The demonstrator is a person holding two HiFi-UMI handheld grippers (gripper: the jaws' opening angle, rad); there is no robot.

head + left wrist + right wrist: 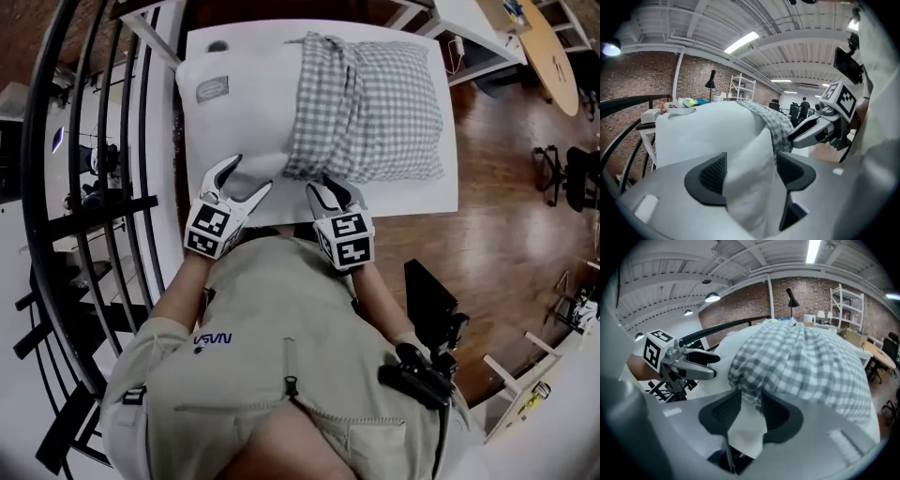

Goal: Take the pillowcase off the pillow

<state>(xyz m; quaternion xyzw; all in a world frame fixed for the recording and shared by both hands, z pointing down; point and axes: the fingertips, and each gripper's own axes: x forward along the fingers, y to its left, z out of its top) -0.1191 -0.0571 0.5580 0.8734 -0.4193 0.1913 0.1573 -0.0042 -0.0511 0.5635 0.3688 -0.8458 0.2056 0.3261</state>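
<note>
Head view shows a white pillow (239, 103) lying across a white table (441, 202), its right half inside a checked pillowcase (375, 103) and its left half bare, with a small label near the bare end. The case's open edge is bunched along the middle of the pillow. A person in a beige shirt (281, 328) leans over the near edge with both tools at the pillow's near side. The left tool (248, 173) has its jaws spread wide around the bare white corner, with a gap showing at one pad in the left gripper view. The right tool (330, 187), just beside it, is at the case's near edge; the right gripper view shows its jaws parted, with the checked hem and a white fold between them.
</note>
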